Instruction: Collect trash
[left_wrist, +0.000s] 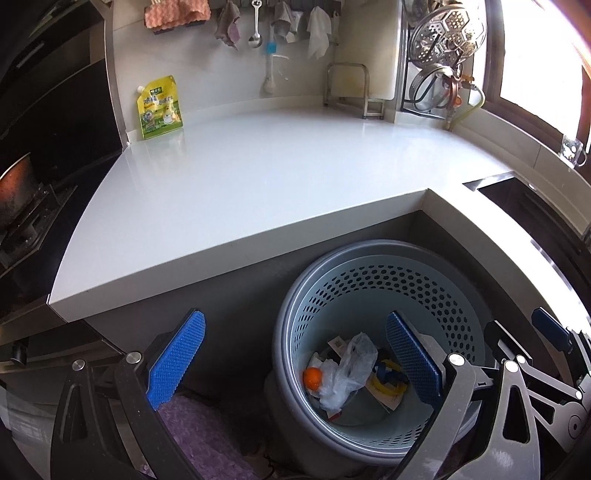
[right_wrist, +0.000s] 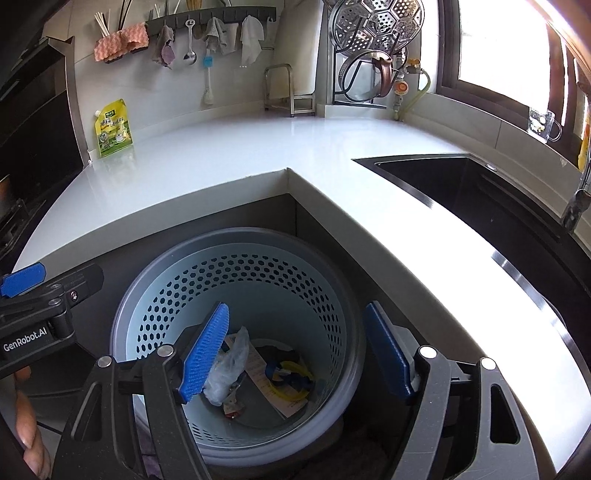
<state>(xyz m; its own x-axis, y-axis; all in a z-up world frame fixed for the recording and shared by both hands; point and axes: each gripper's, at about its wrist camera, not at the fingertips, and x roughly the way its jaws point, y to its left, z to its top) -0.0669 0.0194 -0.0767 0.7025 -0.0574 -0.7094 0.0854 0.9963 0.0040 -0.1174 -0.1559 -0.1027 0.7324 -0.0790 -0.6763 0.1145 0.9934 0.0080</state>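
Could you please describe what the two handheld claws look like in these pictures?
Each claw, the left claw and the right claw, has two black angular fingers tipped with bright blue ribbed rubber pads. Round silver pivot pins join the black linkage bars, which have triangular cut-outs. The left claw's body carries white "GenRobot.AI" lettering. No sleeve or cable shows.

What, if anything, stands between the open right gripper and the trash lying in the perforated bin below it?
Nothing visible. The right gripper hangs over the bin's open mouth with its jaws apart and empty, and the plastic bag and papers lie uncovered on the bottom. The countertop stays behind the bin.
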